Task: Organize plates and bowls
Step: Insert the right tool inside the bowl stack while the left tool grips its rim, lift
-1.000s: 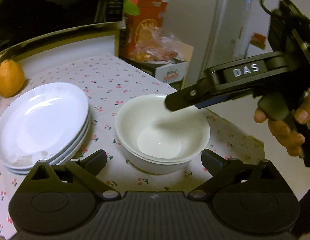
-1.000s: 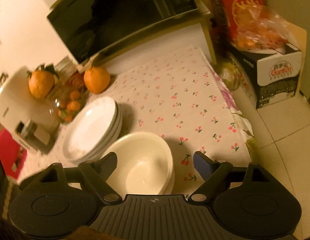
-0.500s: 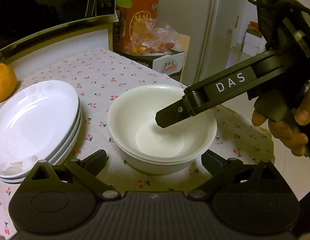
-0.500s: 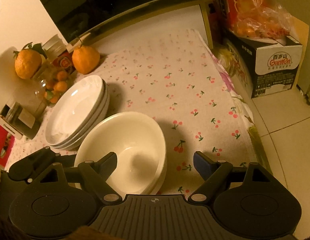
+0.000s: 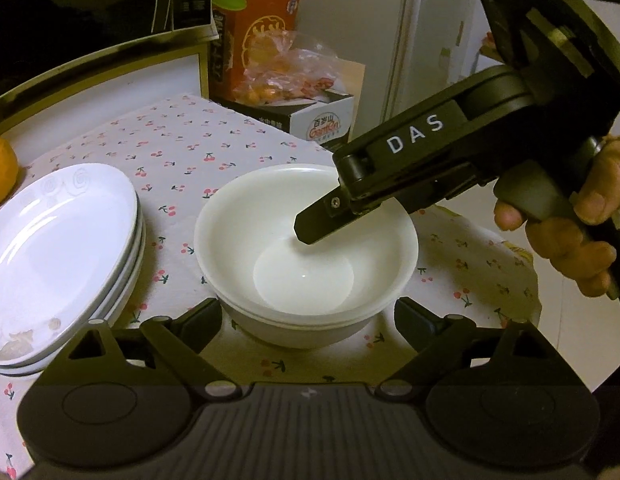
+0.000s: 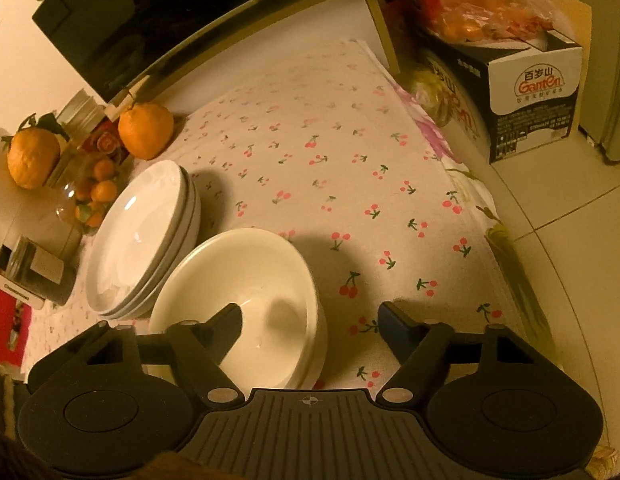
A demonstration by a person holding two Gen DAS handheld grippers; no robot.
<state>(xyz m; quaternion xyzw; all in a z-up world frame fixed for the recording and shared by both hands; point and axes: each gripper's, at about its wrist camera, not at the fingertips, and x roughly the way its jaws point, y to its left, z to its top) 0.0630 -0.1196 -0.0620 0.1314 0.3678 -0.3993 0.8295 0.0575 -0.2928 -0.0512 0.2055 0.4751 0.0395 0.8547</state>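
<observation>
Bowls [image 5: 306, 256], white and nested one inside another, stand upright with the mouth facing up, in the lower middle of the left wrist view, on a cherry-print tablecloth [image 5: 214, 148]. Being round, they have no long axis. Just beside them, at the left, lies a stack of white plates [image 5: 58, 252], flat, its oval running from lower left to upper right.

One finger of the right gripper [image 6: 310, 324] reaches down inside the top bowl and the other stands outside the rim, so the bowl wall is between the closing jaws; the pads do not yet press it.

The left gripper [image 5: 308, 320] has its fingers at both sides of the bowls, without contact, and its jaws are closing too.

Two oranges [image 6: 146, 130] sit in the upper left of the right wrist view.
</observation>
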